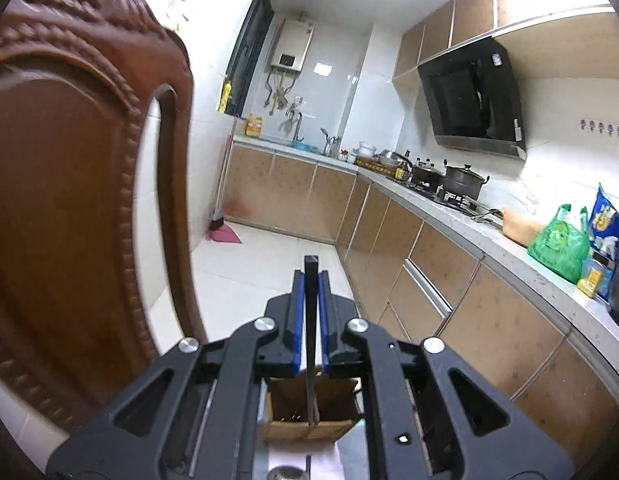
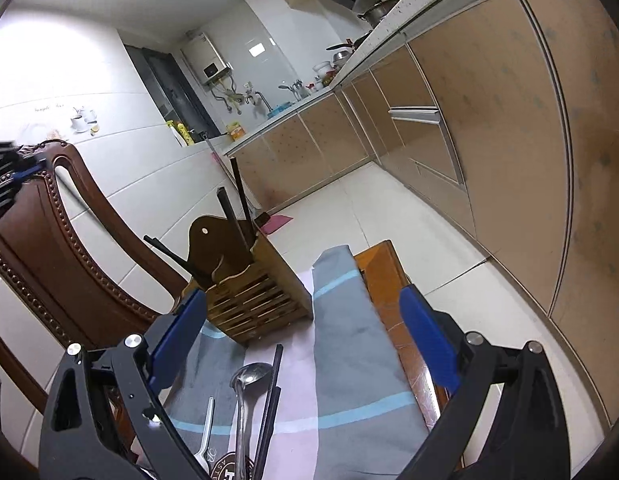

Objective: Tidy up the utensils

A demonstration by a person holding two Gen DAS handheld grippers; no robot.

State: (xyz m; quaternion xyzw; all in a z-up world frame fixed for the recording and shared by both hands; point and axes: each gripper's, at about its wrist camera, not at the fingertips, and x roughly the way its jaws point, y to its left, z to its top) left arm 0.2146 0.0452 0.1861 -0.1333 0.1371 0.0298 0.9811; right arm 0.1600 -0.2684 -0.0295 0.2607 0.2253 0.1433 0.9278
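Left gripper poised above the wooden holder, blue pads pinched tight on a thin black chopstick hanging straight down into a compartment. Right gripper low over the table, jaws spread wide, nothing between them. Holder slatted, boxy, bamboo-coloured, with three dark chopsticks leaning out. Near the camera on the striped grey-and-pink cloth: shiny metal spoon, white plastic fork, black chopstick pair. Carved reddish wooden chair beside the table.
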